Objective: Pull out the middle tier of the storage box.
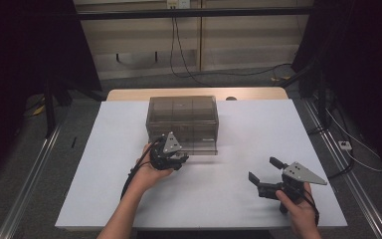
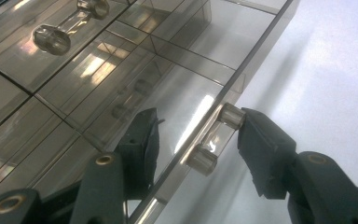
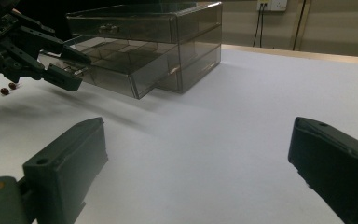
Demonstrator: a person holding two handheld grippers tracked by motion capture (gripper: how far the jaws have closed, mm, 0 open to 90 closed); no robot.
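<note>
My left tongs (image 2: 193,140) straddle the handle (image 2: 213,140) of the smoky drawer box's (image 1: 183,117) pulled-out bottom drawer (image 2: 135,88), pads not pressing; whether one touches is unclear. The see-through walls blur the compartments. My right tongs (image 3: 196,172) gape, grasping nothing, over the white surface (image 1: 258,144). Dark curtains flank the room.

No readable text, label, number or sign appears on anything.

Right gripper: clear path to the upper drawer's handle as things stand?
Probably yes. The right gripper hovers open over bare table, nothing lying between it and the drawer box. The upper handle is exposed; the left gripper sits lower, at the pulled-out lower drawer's handle.
</note>
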